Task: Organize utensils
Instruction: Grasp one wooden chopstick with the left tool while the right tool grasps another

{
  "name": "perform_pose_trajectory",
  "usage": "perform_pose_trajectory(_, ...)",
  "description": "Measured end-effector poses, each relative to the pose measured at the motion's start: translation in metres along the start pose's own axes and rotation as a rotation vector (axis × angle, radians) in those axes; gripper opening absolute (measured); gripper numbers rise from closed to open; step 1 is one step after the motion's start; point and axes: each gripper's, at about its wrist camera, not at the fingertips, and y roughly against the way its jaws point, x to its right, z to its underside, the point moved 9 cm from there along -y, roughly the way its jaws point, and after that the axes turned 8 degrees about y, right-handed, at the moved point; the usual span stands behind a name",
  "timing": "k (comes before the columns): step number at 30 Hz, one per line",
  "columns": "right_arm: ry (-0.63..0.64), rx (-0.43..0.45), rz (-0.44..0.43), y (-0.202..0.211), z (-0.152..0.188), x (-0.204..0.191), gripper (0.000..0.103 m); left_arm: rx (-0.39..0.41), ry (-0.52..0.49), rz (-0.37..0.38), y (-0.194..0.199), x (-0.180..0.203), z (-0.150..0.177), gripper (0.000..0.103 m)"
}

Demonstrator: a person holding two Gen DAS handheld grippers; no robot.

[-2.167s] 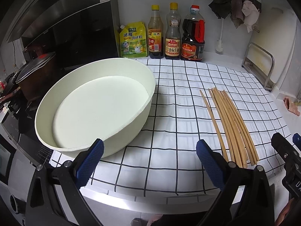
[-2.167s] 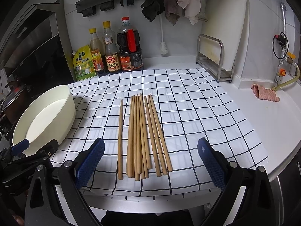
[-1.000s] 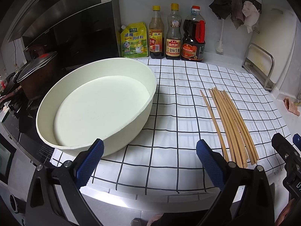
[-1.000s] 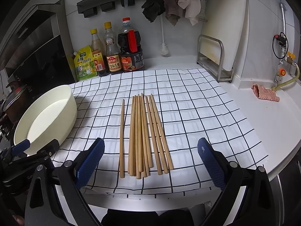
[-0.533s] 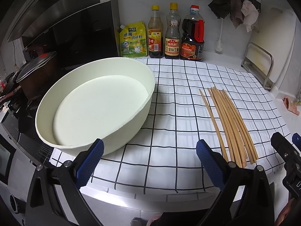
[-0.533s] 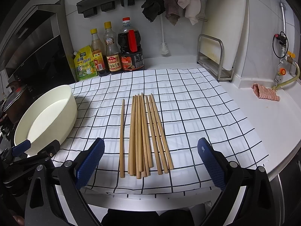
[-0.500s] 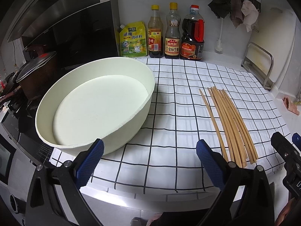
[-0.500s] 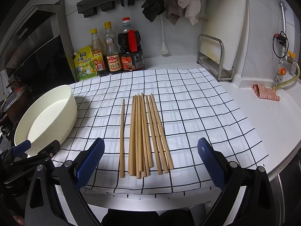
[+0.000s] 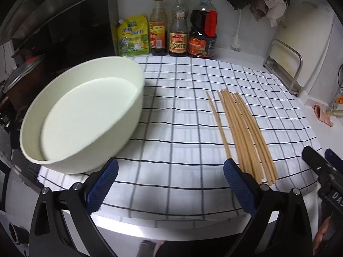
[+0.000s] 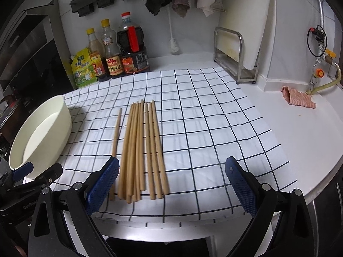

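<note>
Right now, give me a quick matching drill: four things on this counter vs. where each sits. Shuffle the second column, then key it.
Things:
1. bowl
2. chopsticks
3. sauce bottles
4. pink rag

Places:
A. bare white counter, beside the yellow hose
B. against the back wall, past the checked cloth
C. left edge of the checked cloth
D. middle of the checked cloth, lying flat side by side

Pairs: 1-C, 2-D, 3-B, 4-A

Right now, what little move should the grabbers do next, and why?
Probably ease the right gripper down onto the chopsticks: its fingers are open and empty, the sticks lie between them on the checked cloth, and the white basin holds none.
</note>
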Motion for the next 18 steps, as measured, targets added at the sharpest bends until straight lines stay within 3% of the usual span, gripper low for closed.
perform_pose_trajectory(7, 0.064, -0.07, -0.01, -0.036, 0.0, 0.006, 0.095, -0.015, -0.045, 0.003, -0.021, 0.027, -0.006, 0.097)
perform_pose_trajectory(18, 0.082, -0.19, -0.027, -0.103, -0.005, 0.012, 0.094, -0.099, 0.012, -0.015, -0.068, 0.028, -0.011, 0.097)
